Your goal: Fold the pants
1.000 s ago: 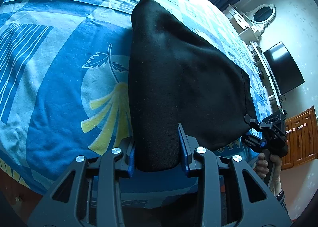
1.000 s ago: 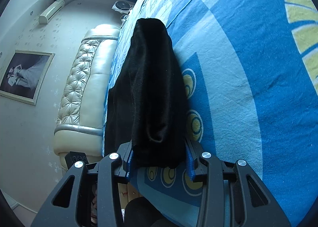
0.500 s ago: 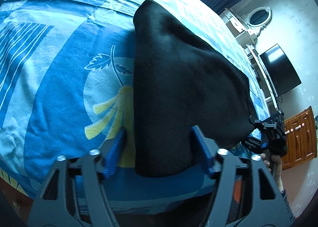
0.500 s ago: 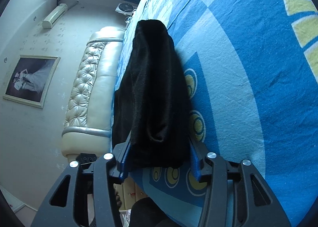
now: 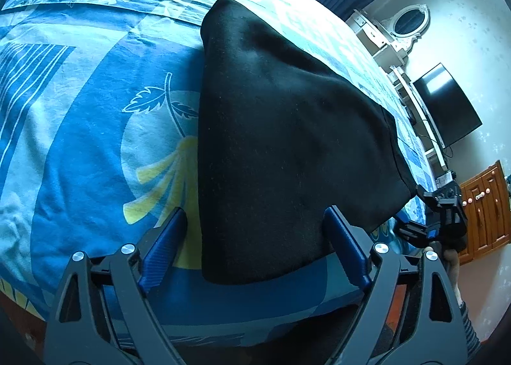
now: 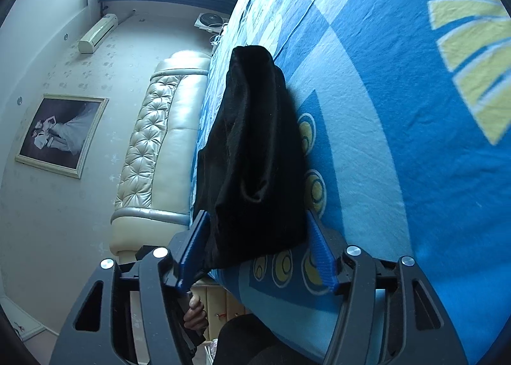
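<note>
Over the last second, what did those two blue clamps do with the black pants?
Both let go. The left gripper spread its fingers first, and the right gripper followed, so neither clamps the cloth now. The black pants stayed where they lay, folded on the blue bedspread.

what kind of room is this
A bedroom, most likely: a bed with a blue patterned sheet and a tufted cream headboard, a framed portrait on the wall, and a wall-mounted TV.
</note>
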Demonstrator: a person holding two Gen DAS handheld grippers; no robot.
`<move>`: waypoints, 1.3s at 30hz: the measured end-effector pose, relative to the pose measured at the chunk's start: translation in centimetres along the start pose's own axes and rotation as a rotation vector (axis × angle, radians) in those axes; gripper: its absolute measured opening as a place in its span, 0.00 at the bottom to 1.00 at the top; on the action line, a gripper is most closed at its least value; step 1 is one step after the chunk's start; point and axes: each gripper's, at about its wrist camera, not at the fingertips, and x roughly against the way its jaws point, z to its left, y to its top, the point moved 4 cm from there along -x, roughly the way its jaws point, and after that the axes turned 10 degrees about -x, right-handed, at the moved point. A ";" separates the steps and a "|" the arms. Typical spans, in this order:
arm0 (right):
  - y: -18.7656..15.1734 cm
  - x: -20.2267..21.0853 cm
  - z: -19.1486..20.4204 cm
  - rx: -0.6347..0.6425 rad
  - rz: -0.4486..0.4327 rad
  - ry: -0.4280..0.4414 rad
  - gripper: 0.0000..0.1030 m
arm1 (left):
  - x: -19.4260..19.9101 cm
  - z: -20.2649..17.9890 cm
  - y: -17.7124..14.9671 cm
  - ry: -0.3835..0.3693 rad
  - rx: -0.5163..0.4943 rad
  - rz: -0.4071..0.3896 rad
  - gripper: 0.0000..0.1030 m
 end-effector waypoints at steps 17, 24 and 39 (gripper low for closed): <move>-3.7 1.6 1.4 0.129 -0.070 -0.262 0.82 | 3.9 -3.7 -2.2 0.258 -0.113 -0.051 0.89; -5.0 1.2 2.4 0.213 -0.131 -0.413 0.83 | 6.5 -4.7 -3.0 0.312 -0.081 -0.110 0.89; -8.3 0.5 6.2 0.487 -0.338 -0.670 0.83 | 9.1 -6.9 -4.7 0.426 -0.188 -0.187 0.94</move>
